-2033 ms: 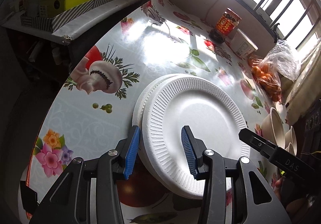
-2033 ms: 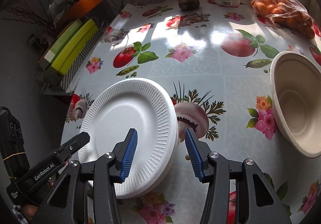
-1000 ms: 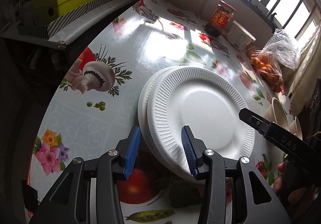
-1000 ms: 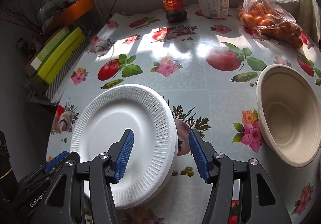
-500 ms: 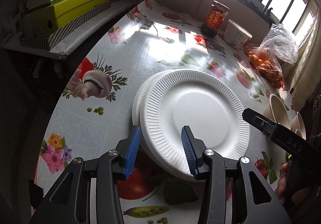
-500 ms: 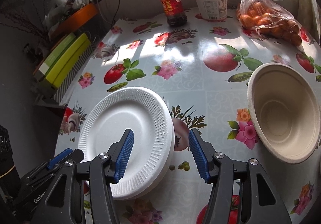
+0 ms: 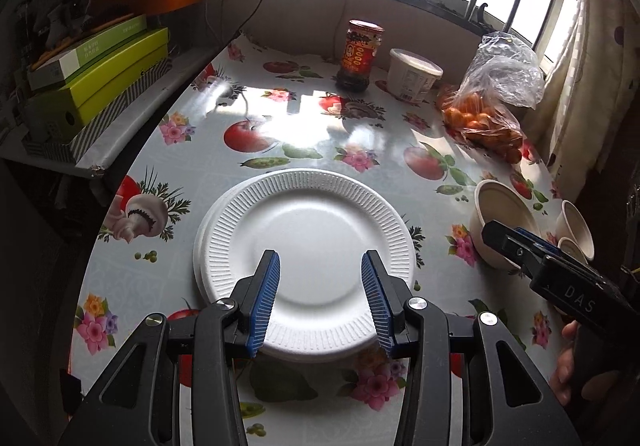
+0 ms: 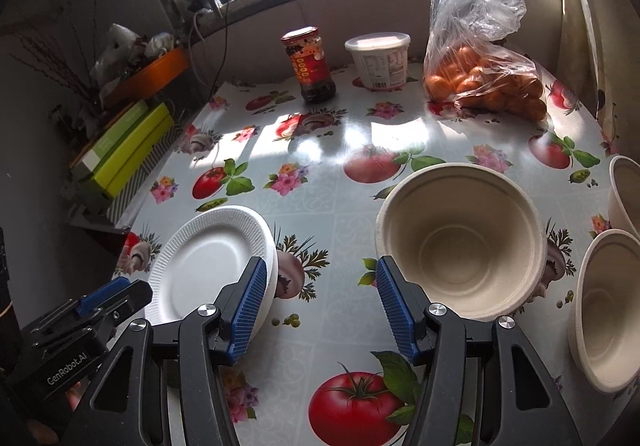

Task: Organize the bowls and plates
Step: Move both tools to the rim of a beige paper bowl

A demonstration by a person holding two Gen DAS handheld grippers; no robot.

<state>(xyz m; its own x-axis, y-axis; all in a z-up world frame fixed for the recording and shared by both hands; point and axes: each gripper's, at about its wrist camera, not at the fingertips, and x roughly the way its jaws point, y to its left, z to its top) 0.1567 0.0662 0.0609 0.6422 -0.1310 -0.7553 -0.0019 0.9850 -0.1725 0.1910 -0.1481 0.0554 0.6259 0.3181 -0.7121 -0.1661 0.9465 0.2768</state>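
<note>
A stack of white foam plates (image 7: 308, 242) with ribbed rims lies on the glossy, fruit-printed tabletop (image 7: 280, 126). The left claw (image 7: 319, 296) hovers above it, ribbed blue pads parted, empty. At three o'clock sit smooth beige pulp bowls (image 8: 460, 238); the right claw (image 8: 322, 310) gapes empty too.

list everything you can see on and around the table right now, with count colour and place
foam plates: a stack, count unclear, white, near left of table
paper bowls: three, beige, near right
sauce jar: one, red label, far edge
tub: one, white, beside the jar
bag of oranges: one, clear plastic, far right
tablecloth: one, fruit and flower print
boxes: stacked, green, side shelf on the left
left gripper: jaws open above the plates
right gripper: jaws open, empty
</note>
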